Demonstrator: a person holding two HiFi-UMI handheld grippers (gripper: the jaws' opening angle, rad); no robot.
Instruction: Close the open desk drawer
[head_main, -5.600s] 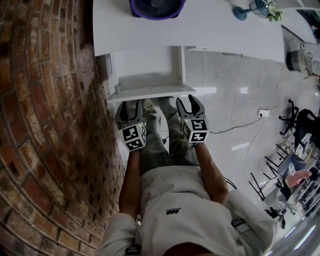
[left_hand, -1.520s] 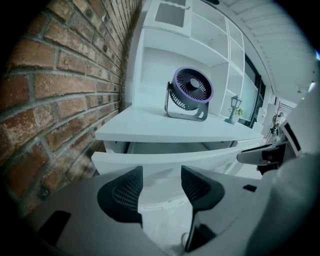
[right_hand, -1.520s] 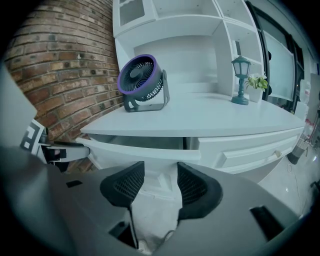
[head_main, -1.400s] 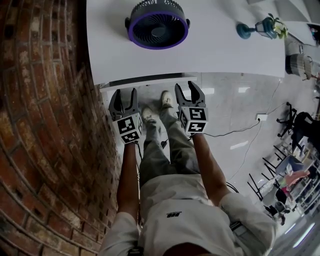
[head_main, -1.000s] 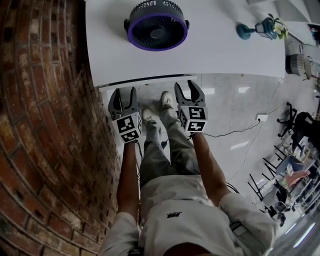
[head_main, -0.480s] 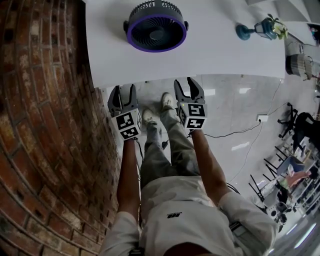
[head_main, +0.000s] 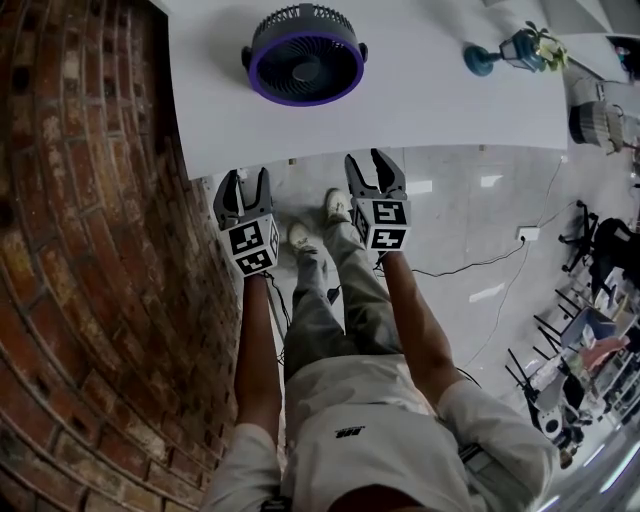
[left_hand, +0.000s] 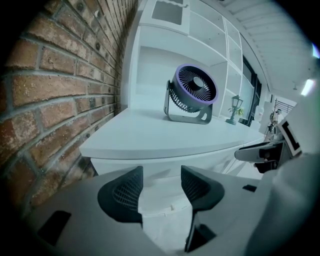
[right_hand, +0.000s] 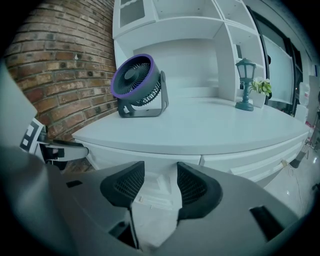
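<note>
Beside a brick wall (head_main: 90, 250), at a white bench (head_main: 430, 90). Holding nothing in left hand-held gripper (head_main: 245, 178) or right hand-held gripper (head_main: 366, 160), jaws parted on each. Facing the desk drawer (left_hand: 156, 167) just ahead, tucked under the bench top, seemingly nearly home. Press both sides evenly, squarely, till flush.

desk (head_main: 440, 100) white | fan (head_main: 305, 68) purple ring, grey body | wall (head_main: 90, 250) red brick | lantern (head_main: 518, 45) teal

Fan (head_main: 305, 67), lantern (head_main: 497, 47) and brick wall (head_main: 90, 250)
The purple-rimmed fan is set upright, well apart from the teal lantern; the wall is seen at the left, and white shelves (right_hand: 200, 30) are seen behind both.
</note>
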